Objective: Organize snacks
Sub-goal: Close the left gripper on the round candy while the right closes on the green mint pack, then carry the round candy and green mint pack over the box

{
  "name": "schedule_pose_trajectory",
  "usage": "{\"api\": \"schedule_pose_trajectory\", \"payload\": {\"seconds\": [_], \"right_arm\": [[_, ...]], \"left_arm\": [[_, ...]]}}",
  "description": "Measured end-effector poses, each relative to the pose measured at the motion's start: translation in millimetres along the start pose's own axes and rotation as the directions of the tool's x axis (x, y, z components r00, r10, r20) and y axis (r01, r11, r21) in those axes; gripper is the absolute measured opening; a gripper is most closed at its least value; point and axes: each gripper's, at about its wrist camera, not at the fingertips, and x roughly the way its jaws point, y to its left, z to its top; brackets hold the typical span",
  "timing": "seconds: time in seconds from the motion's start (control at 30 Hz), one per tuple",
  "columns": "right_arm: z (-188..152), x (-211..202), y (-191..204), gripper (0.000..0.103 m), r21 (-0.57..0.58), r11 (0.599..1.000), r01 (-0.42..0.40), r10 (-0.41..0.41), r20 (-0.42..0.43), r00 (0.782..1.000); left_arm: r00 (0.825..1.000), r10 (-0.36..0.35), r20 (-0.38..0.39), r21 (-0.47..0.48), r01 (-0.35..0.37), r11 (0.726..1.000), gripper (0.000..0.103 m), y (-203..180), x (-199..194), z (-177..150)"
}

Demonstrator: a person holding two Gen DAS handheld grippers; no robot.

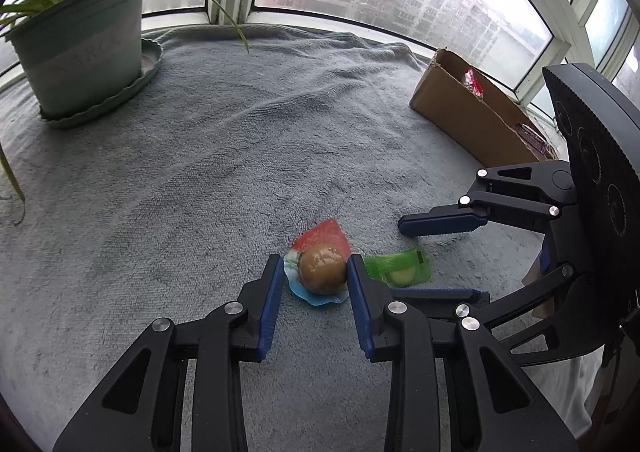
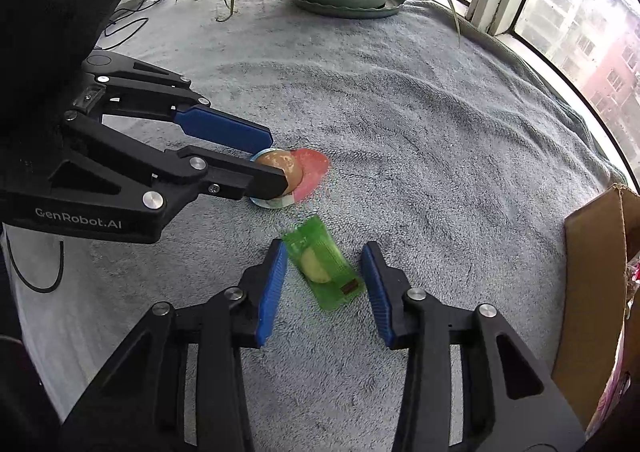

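Left gripper [image 1: 312, 272]: nearest the lens, blue pads on either side of the egg snack [image 1: 322, 270], right pad touching it; whether the left pad presses cannot be told. Right gripper [image 2: 324, 266]: fingers released, astride the green packet [image 2: 323, 267], gaps on both sides. Grey towel [image 1: 200, 172]: covers the whole surface. Plant pot [image 1: 82, 48]: far left, on a saucer. Cardboard box [image 1: 472, 120]: far right, wrapped snacks inside. Egg snack and green packet lie just beside each other, near centre.
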Motion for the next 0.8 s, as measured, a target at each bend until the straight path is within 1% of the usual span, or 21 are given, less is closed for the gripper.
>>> {"api": "schedule_pose_trajectory", "payload": {"seconds": [0.03,0.23,0.57,0.8], "right_arm": [[-0.8,-0.6,-0.2,0.027,0.005,1.000,0.001,-0.001,-0.001,1.000],[-8.6,-4.5,1.5,0.022,0.039,0.999,0.014,-0.015,0.009,1.000],[-27.9,-20.4,-9.7,0.021,0.187,0.982,0.011,-0.026,0.083,0.996],[-34.7,-43.2,-23.0,0.021,0.262,0.964,0.036,-0.074,0.135,0.988]], "left_arm": [[1.000,-0.002,0.002,-0.002,0.002,1.000,0.029,0.2,-0.6,0.2],[1.000,0.001,0.011,0.001,-0.001,1.000,0.024,-1.9,-2.5,1.2],[1.000,-0.003,0.022,-0.012,0.003,1.000,0.023,-2.0,-7.2,-2.1],[0.999,-0.007,0.049,0.008,0.006,1.000,0.023,-10.2,-18.7,2.9]]}}
